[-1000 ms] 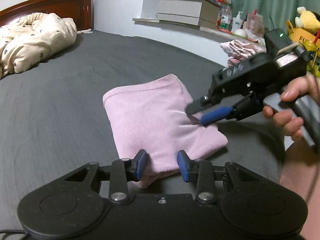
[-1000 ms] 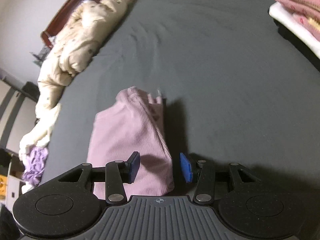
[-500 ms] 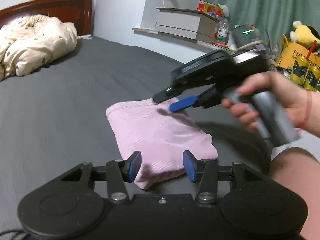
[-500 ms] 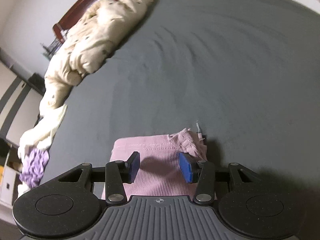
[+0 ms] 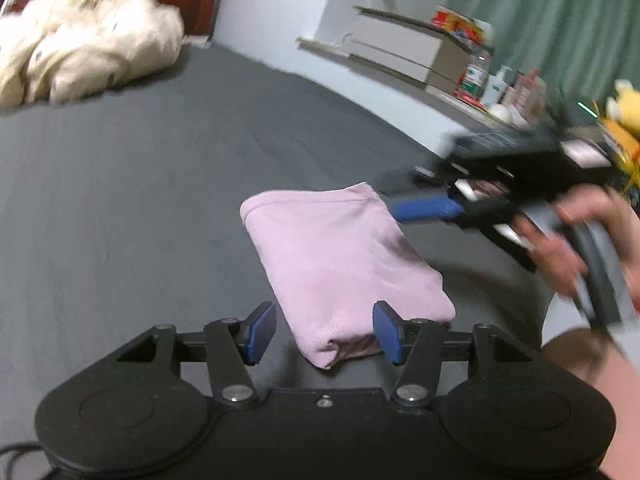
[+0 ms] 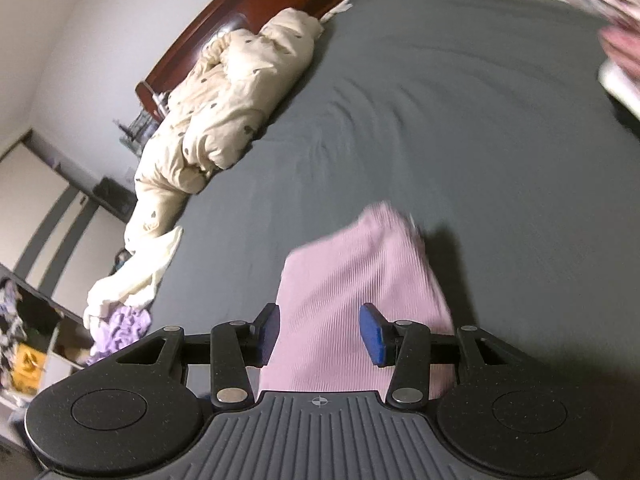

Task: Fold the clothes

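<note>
A: Where does the garment (image 5: 340, 264) lie, and in what state?

B: It lies on the grey bed (image 5: 140, 184), in the open middle, folded into a compact pink rectangle. Judged from its shape, the fold is complete or nearly so.

A: State of the left gripper (image 5: 325, 334)?

B: Its jaws are opening. The near corner of the garment sits between the pads, but neither pad presses on it. The likely reason: the corner is placed, so the grip is being let go.

A: And the right gripper (image 5: 404, 208)?

B: In the left wrist view it is at the far right corner of the garment, with one blue finger (image 5: 424, 207) showing, blurred. In its own view the fingers (image 6: 370, 334) are spread apart with the cloth below them and nothing pinched.

A: Why that position?

B: Probably to clear the garment without dragging the top layer.

A: Anything else on the bed?

B: A cream duvet (image 6: 236, 108) is bunched at the headboard (image 6: 256, 16), well apart from the garment. That leaves flat bed for folding.
</note>
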Demonstrator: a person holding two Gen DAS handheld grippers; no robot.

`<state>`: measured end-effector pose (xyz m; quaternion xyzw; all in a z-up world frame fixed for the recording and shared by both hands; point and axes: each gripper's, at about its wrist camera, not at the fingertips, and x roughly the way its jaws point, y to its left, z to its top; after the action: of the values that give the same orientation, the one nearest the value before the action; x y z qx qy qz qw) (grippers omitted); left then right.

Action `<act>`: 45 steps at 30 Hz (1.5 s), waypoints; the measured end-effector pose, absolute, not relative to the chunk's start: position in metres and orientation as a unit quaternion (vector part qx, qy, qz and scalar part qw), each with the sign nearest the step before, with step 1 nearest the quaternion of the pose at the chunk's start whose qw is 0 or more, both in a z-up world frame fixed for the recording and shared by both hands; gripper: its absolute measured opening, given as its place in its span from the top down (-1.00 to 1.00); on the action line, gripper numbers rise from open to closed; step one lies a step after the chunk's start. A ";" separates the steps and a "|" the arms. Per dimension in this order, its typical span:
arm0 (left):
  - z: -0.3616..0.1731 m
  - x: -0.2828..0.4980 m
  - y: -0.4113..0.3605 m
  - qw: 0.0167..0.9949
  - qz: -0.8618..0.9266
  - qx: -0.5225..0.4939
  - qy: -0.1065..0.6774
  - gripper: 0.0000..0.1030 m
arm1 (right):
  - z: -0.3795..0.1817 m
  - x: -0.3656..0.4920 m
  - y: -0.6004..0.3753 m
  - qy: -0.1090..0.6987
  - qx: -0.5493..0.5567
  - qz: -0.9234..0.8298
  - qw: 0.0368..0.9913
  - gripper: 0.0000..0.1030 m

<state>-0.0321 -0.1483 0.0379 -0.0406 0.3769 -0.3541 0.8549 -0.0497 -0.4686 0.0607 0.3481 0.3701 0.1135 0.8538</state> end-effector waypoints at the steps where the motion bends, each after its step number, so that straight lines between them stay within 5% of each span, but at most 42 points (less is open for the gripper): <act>1: 0.035 -0.027 -0.147 0.850 -0.353 -0.057 0.387 -0.02 | 0.058 -0.060 -0.467 0.368 0.360 0.115 0.850 0.13; 22: -0.013 0.031 -0.145 0.737 -0.335 -0.253 0.530 -0.07 | 0.051 -0.124 -0.392 0.398 0.310 0.110 0.856 0.12; 45: -0.007 0.040 -0.171 0.751 -0.313 -0.240 0.529 -0.28 | 0.050 -0.135 -0.385 0.398 0.273 0.087 0.871 0.12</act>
<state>0.0401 -0.1712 -0.0071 -0.2401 0.5289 -0.3132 0.7513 -0.1353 -0.3848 0.0504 0.2725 0.3985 0.0871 0.8714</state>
